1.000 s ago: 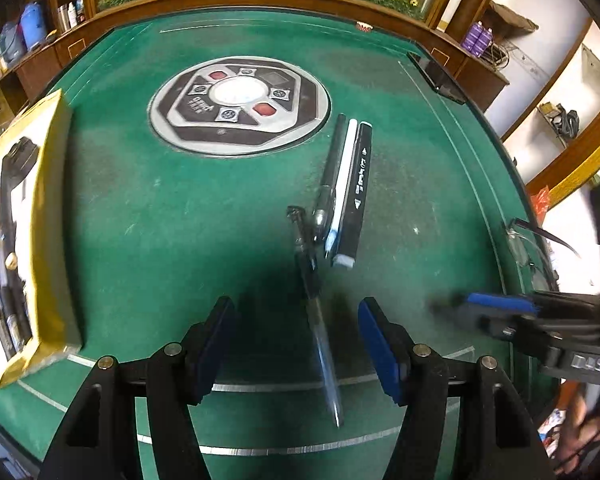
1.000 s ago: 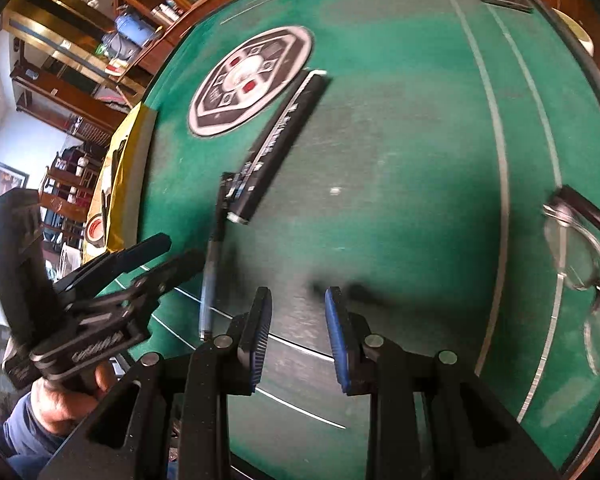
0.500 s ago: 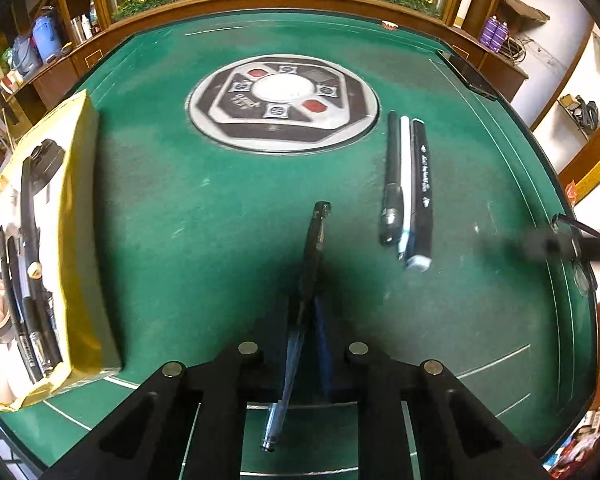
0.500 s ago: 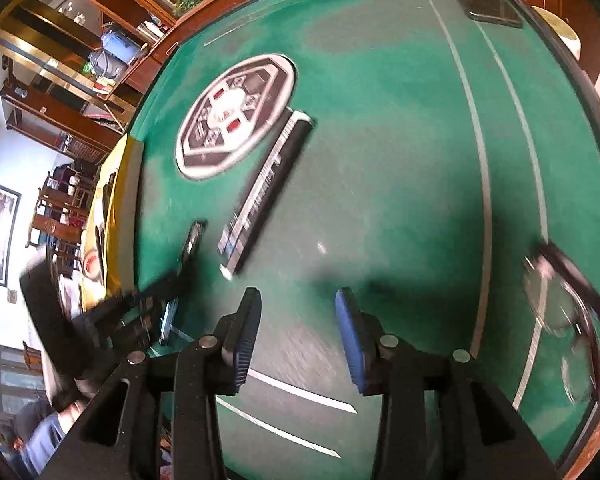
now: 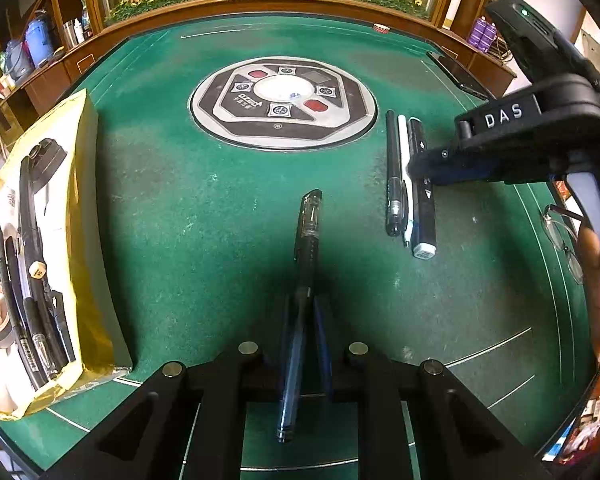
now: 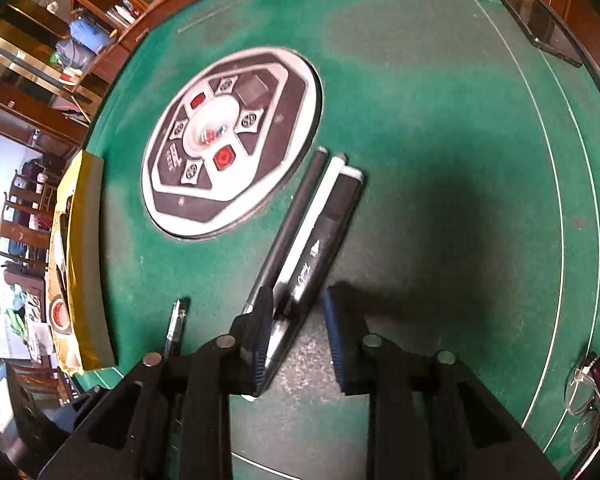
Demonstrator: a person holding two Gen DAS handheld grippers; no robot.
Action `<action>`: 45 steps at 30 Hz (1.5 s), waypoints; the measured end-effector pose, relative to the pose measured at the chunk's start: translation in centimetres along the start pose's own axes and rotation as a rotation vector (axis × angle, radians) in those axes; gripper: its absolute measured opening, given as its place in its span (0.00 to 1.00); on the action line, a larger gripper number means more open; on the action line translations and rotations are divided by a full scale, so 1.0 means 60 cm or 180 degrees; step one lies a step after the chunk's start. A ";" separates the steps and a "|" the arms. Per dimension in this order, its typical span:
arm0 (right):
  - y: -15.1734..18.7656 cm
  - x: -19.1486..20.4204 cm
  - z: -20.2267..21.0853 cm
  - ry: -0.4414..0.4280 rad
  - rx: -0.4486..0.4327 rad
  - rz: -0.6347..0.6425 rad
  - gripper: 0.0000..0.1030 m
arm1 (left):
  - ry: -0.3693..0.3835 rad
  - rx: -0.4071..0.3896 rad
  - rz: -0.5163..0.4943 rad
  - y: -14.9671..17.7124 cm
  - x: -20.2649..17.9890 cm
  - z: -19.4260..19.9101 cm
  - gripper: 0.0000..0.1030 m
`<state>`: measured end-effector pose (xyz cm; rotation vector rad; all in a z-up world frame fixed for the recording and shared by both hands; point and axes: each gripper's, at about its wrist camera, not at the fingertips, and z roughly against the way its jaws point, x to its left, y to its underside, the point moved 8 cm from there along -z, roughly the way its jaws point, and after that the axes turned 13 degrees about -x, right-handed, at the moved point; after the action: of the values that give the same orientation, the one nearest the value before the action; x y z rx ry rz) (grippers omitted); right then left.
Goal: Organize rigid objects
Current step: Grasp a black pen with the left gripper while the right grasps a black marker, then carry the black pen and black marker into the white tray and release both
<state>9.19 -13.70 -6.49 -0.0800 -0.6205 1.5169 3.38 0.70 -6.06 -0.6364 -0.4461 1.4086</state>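
While the left hand-held gripper [image 5: 303, 320] stayed clenched on a clear-barrelled pen [image 5: 306, 248] lying over the green counter [image 5: 204, 216], the right hand-held gripper [image 6: 300, 340] was closing around a row of 3 pens [image 6: 308, 240] just beside the round centre panel [image 6: 232, 140], pads not visibly pressing them. A yellow box [image 5: 80, 216] of pens and tape sat at the counter's left edge, and spectacles [image 6: 588, 396] at its right.
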 end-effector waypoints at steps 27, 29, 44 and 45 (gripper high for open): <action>0.050 -0.056 0.056 0.0278 -0.0229 0.0723 0.14 | -0.0054 -0.0052 -0.0302 -0.025 -0.044 -0.028 0.48; 0.058 -0.060 0.062 0.0214 -0.0211 0.0616 0.14 | -0.0107 -0.0096 -0.0238 -0.029 -0.032 -0.026 0.24; 0.082 0.018 0.126 -0.0281 -0.0425 0.0709 0.14 | -0.0015 -0.0223 0.0300 -0.040 0.006 0.022 0.09; 0.084 0.024 0.126 -0.0305 -0.0417 0.0725 0.14 | -0.0018 -0.0238 0.0307 -0.042 0.008 0.027 0.09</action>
<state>1.32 -14.39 -1.79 -0.1846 -0.8091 1.7057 4.35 1.30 -3.25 -0.7228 -0.4796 1.4906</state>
